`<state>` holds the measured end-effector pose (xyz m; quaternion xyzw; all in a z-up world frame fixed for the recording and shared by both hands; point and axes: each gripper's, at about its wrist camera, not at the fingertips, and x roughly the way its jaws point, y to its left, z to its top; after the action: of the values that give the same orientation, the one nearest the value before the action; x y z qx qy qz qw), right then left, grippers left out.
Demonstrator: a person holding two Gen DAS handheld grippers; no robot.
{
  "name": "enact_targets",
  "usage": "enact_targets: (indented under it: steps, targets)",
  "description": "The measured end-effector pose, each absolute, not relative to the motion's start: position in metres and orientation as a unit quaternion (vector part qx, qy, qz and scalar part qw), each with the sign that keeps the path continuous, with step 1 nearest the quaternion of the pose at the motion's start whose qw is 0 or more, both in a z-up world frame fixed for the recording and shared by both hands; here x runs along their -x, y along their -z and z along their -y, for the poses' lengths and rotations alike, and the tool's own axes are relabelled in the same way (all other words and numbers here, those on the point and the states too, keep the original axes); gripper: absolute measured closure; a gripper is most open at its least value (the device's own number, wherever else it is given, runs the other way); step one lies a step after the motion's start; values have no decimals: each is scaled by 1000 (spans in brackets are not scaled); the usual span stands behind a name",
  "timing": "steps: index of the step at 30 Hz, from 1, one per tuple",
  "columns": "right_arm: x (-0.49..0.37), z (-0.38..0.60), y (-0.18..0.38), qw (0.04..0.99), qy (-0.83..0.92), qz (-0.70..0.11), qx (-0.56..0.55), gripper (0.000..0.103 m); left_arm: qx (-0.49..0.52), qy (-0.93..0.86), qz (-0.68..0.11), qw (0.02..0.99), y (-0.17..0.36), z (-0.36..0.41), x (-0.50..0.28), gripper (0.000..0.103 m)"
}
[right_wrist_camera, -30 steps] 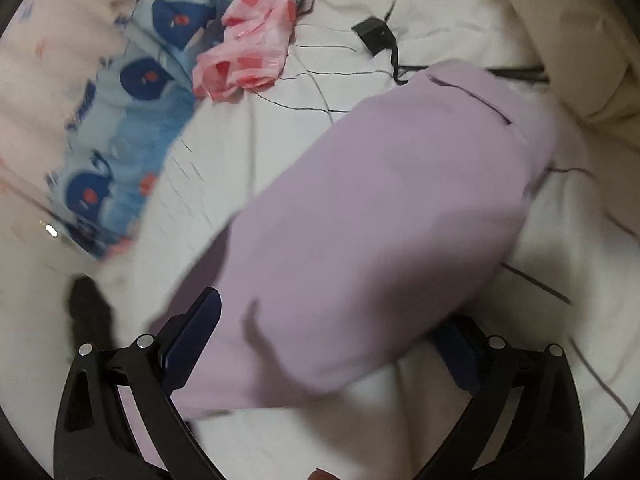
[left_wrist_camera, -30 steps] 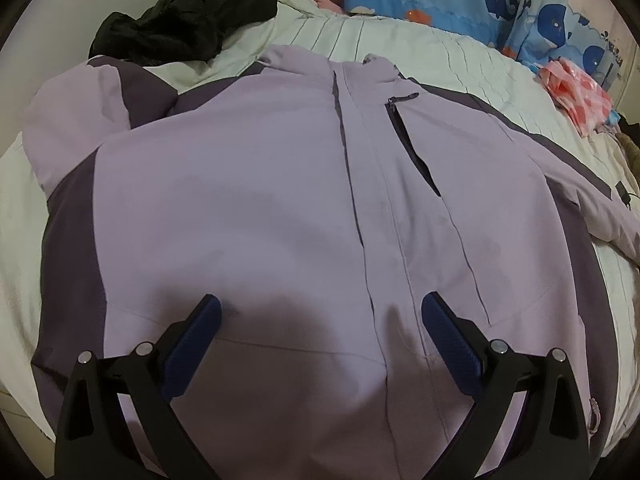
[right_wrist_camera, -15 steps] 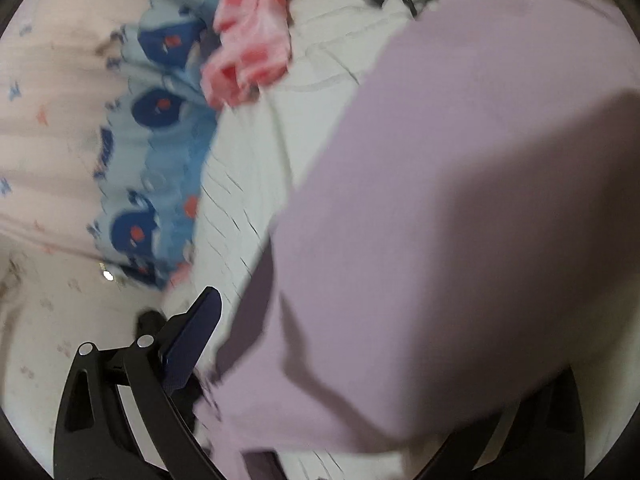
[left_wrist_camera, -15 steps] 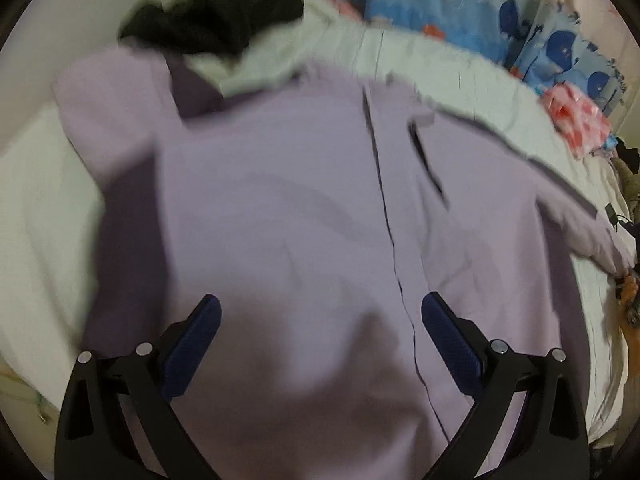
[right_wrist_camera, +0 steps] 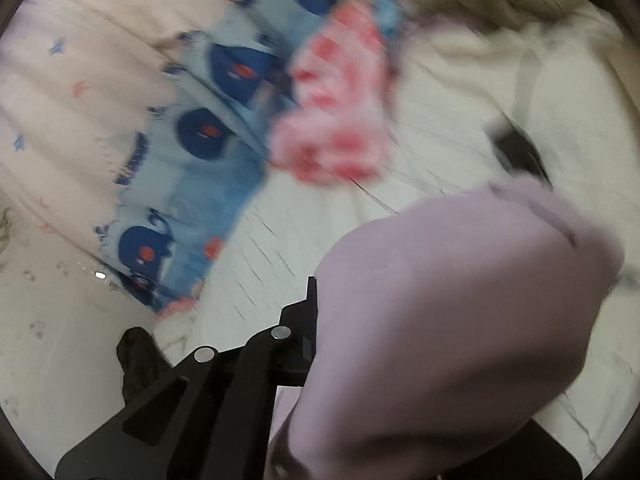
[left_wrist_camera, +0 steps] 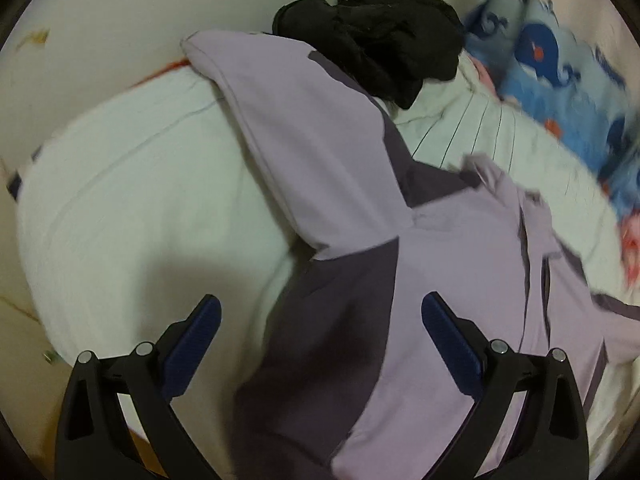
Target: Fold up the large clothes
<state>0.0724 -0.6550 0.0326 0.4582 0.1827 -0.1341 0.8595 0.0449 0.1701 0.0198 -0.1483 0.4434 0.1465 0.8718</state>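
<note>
A large lilac jacket (left_wrist_camera: 452, 280) with dark purple panels lies spread on a white bed. Its left sleeve (left_wrist_camera: 280, 120) stretches up and away toward the wall. My left gripper (left_wrist_camera: 320, 320) is open and empty, hovering over the jacket's dark side panel near the armpit. In the right wrist view my right gripper (right_wrist_camera: 320, 340) is shut on the jacket's right sleeve (right_wrist_camera: 460, 320), which drapes over and hides the right finger. The view is motion-blurred.
A black garment (left_wrist_camera: 380, 52) is bunched at the bed's far edge by the wall. A blue whale-print blanket (left_wrist_camera: 560, 92) (right_wrist_camera: 192, 160) and a pink-and-red checked cloth (right_wrist_camera: 340, 120) lie along the far side. A black cable box (right_wrist_camera: 516, 148) sits on the white sheet (left_wrist_camera: 140, 200).
My left gripper swung left from the jacket's front to its left side and sleeve. My right gripper closed on the right sleeve and lifted it.
</note>
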Motion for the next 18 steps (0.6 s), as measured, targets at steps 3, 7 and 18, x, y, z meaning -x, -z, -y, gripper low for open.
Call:
enact_targets:
  steps: [3, 7, 18]
  targets:
    - [-91, 632, -104, 909, 93, -158, -374, 98, 118, -127, -445, 879, -13, -145, -55, 7]
    - [-92, 648, -127, 922, 136, -135, -336, 99, 87, -100, -460, 878, -3, -117, -65, 7]
    - [-50, 743, 59, 775, 338, -331, -419, 79, 31, -35, -550, 834, 55, -91, -67, 7]
